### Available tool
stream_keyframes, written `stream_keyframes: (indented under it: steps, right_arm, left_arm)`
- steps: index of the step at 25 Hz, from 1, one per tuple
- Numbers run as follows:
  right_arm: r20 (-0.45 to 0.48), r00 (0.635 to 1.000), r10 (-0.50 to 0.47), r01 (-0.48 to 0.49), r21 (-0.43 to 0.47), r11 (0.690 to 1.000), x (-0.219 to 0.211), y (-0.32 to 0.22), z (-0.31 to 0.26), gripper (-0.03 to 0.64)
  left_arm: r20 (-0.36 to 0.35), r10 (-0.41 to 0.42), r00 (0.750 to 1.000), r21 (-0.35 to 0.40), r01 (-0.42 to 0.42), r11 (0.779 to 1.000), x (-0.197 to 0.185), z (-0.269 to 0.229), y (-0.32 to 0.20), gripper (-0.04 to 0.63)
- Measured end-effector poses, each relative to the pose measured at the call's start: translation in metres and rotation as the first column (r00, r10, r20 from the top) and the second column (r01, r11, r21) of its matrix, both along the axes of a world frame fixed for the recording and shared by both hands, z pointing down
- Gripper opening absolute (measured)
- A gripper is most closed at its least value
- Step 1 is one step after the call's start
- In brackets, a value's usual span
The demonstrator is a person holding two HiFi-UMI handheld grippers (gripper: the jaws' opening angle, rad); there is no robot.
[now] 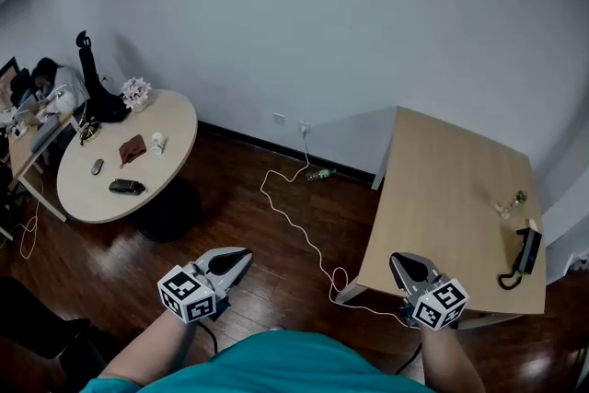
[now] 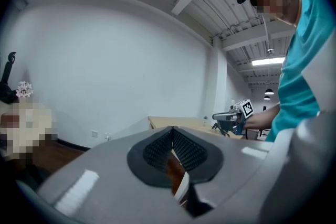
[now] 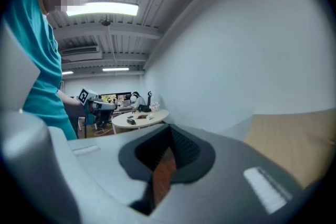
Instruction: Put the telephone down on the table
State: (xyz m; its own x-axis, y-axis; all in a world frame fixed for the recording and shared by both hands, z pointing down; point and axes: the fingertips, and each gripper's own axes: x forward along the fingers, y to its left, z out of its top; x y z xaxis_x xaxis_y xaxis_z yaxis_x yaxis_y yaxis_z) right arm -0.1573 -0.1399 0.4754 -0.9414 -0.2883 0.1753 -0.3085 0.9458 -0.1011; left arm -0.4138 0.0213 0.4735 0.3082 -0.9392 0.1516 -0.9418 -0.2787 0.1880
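A black telephone (image 1: 527, 251) with a coiled cord lies near the right edge of the rectangular wooden table (image 1: 442, 189), far from both grippers. My left gripper (image 1: 245, 255) hangs over the dark wood floor at lower left, shut and holding nothing. My right gripper (image 1: 396, 260) is at the table's near corner, its jaws together with nothing in them. In the left gripper view the pads (image 2: 184, 147) meet, and the right gripper (image 2: 216, 117) shows beyond them over the table (image 2: 173, 122). The right gripper view shows its pads (image 3: 184, 147) closed and the tabletop (image 3: 294, 134) to the right.
A round table (image 1: 175, 129) at left carries a dark handset (image 1: 127, 187), a brown pouch (image 1: 132, 149) and a white cup (image 1: 157, 143). A white cable (image 1: 294, 225) snakes over the floor from the wall socket. A small glass object (image 1: 512, 202) sits behind the telephone.
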Motion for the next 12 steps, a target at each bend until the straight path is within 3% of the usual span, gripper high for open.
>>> stream_keyframes:
  steps: [7,12]
  right_arm:
    - [-0.017,0.999,-0.042,0.042,-0.011,0.999,-0.034,0.042,0.008,0.002]
    - [-0.028,1.0,0.013,-0.013,0.018,1.0,-0.085,0.081,0.0,0.002]
  left_arm:
    - [0.01,-0.025,1.0,-0.013,0.026,1.0,-0.026,0.011,0.051,0.006]
    - [-0.044,0.026,0.999,0.02,-0.026,0.999,-0.074,0.016,0.09,0.006]
